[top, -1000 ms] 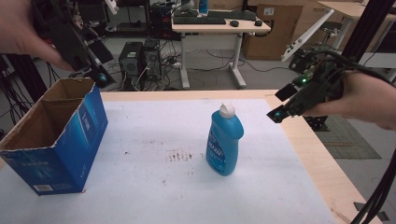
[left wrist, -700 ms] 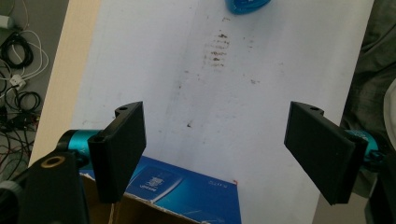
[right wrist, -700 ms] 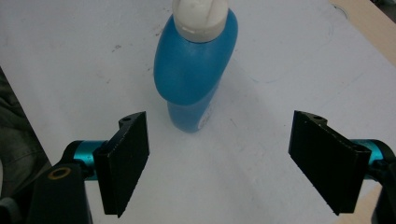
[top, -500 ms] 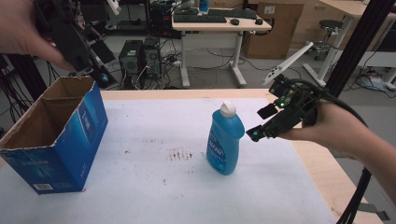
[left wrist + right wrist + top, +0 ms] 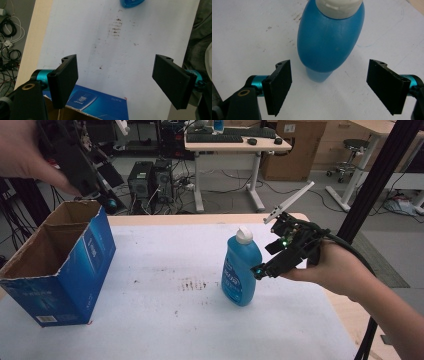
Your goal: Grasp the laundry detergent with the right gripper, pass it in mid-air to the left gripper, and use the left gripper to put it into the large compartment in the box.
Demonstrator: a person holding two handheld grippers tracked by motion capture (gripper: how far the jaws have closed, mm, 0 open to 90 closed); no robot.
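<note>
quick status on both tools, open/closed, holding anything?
Left tool: open, empty, above the blue box.
Right tool: open, empty, jaws wide beside the blue bottle, not touching it.

You have a glossy blue plastic bottle (image 5: 241, 272) with a white flip cap (image 5: 244, 235) and a paler blue label with white print. The open cardboard box (image 5: 59, 265) is bright blue outside with a white barcode patch at its lower corner, raw brown inside. The white tabletop sheet (image 5: 165, 320) carries a patch of brown speckled stains at its middle, and pale wood edges it. Your right gripper (image 5: 261, 271) is black with small green lights; in the right gripper view its black jaws sit on teal fittings. Your left gripper (image 5: 120, 80) has the same black jaws and teal fittings.
</note>
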